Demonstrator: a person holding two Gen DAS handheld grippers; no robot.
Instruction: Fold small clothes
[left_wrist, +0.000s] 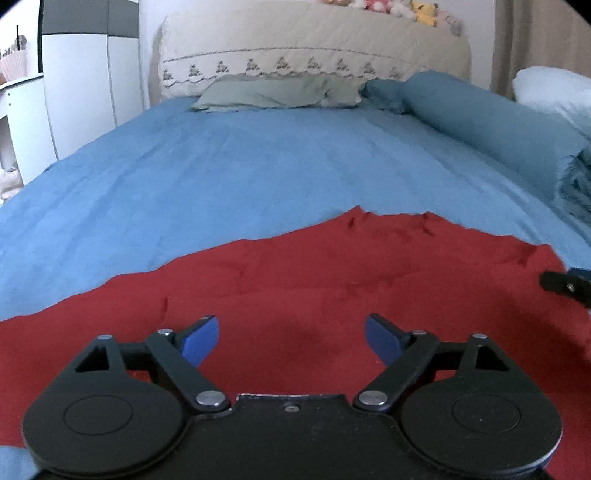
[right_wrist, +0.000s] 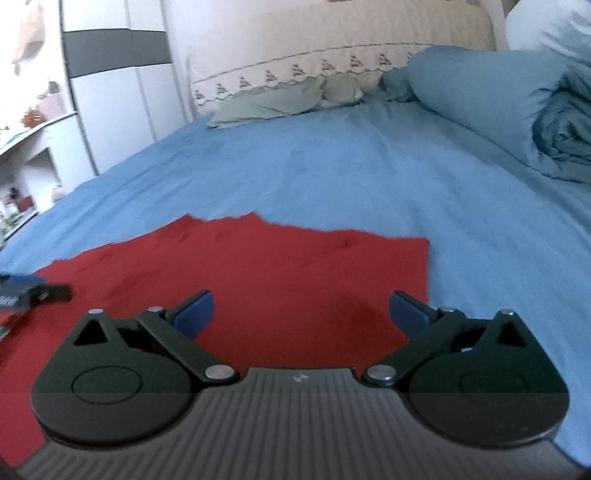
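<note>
A dark red garment (left_wrist: 332, 273) lies spread flat on the blue bed sheet (left_wrist: 221, 166), its far edge ragged; it also shows in the right wrist view (right_wrist: 280, 273). My left gripper (left_wrist: 291, 339) is open and empty, hovering just above the garment's near part. My right gripper (right_wrist: 301, 314) is open and empty, above the garment near its right edge. The right gripper's tip (left_wrist: 565, 284) shows at the right edge of the left wrist view. The left gripper's tip (right_wrist: 33, 293) shows at the left edge of the right wrist view.
A green pillow (left_wrist: 273, 94) lies against the cream headboard (left_wrist: 314, 51). A rolled blue duvet (left_wrist: 498, 125) lies along the bed's right side, with a white pillow (left_wrist: 554, 92) behind. White wardrobe and shelves (left_wrist: 74, 92) stand to the left.
</note>
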